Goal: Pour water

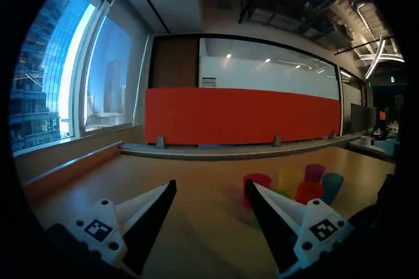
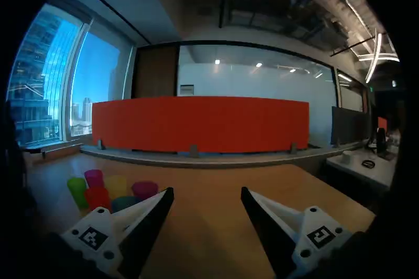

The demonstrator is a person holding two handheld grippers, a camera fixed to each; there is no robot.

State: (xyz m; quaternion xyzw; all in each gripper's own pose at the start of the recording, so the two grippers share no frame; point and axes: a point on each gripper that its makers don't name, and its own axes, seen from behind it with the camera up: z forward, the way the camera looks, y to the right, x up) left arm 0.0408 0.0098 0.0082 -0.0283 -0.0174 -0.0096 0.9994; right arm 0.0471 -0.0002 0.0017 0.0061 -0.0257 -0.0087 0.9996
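Several coloured plastic cups stand in a cluster on a wooden table (image 1: 199, 226). In the left gripper view they sit ahead to the right: a red cup (image 1: 256, 181), a yellow one (image 1: 289, 176), a purple one (image 1: 315, 172) and a teal one (image 1: 332, 185), partly hidden by my right finger. My left gripper (image 1: 209, 182) is open and holds nothing, short of the cups. In the right gripper view the cluster is at the left, with a green cup (image 2: 77, 190), a magenta cup (image 2: 94, 177) and a yellow cup (image 2: 116, 185). My right gripper (image 2: 207, 190) is open with nothing in it, to the right of them.
An orange divider panel (image 1: 241, 114) runs along the table's far edge. Large windows (image 1: 47, 96) line the left wall above a wooden ledge. A white desk (image 2: 361, 166) with small items stands to the right. The tabletop (image 2: 220, 237) stretches ahead of the right gripper.
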